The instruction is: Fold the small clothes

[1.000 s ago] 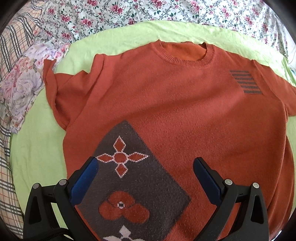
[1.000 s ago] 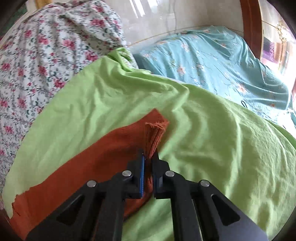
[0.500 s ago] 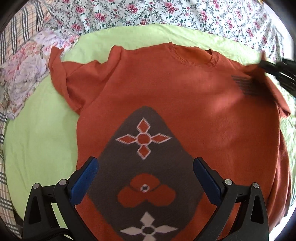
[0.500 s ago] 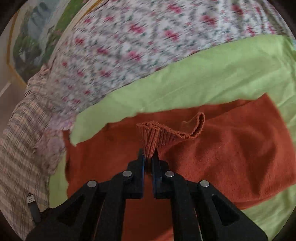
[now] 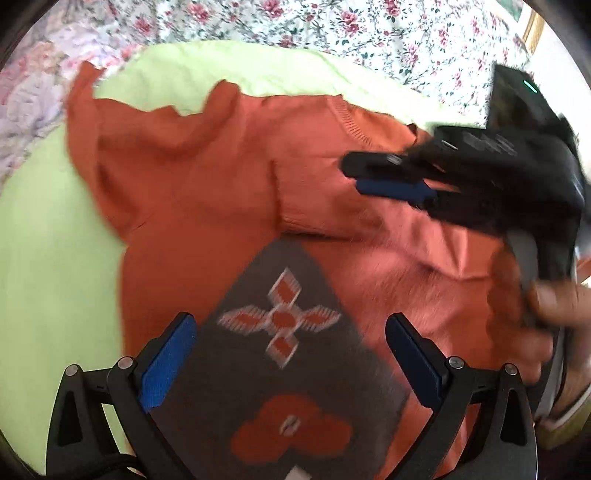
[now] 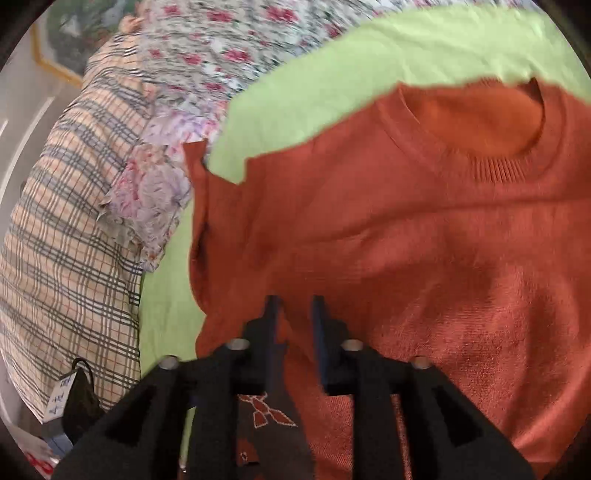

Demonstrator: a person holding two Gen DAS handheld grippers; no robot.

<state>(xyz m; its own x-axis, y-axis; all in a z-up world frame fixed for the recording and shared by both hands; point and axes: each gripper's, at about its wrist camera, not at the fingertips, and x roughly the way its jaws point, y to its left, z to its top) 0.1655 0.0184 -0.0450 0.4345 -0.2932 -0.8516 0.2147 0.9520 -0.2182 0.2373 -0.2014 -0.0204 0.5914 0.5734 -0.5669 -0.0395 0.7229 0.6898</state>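
Note:
An orange knit sweater [image 5: 207,177] lies face up on a lime-green sheet [image 5: 55,258]. It has a brown patterned patch [image 5: 258,376] on the front. My left gripper [image 5: 290,325] hovers open over that patch with nothing between its fingers. One sleeve [image 5: 332,214] lies folded inward across the chest, its cuff near the patch's top. My right gripper [image 5: 352,173] sits just above that sleeve, held by a hand [image 5: 561,302]. In the right wrist view the right gripper [image 6: 295,302] has its jaws opening, a narrow gap over the sweater [image 6: 406,240] and no cloth pinched. The other sleeve [image 5: 96,147] lies spread out.
Floral bedding [image 5: 332,29] lies beyond the green sheet [image 6: 332,74]. A plaid blanket [image 6: 66,221] and a pale floral pillow [image 6: 155,192] border the sheet on one side. A black object with a tag [image 6: 77,402] lies by the blanket's edge.
My right gripper swung the pinched sleeve from the bed's edge across the chest, then parted its jaws and let it go. My left gripper shifted a little over the patch, still open.

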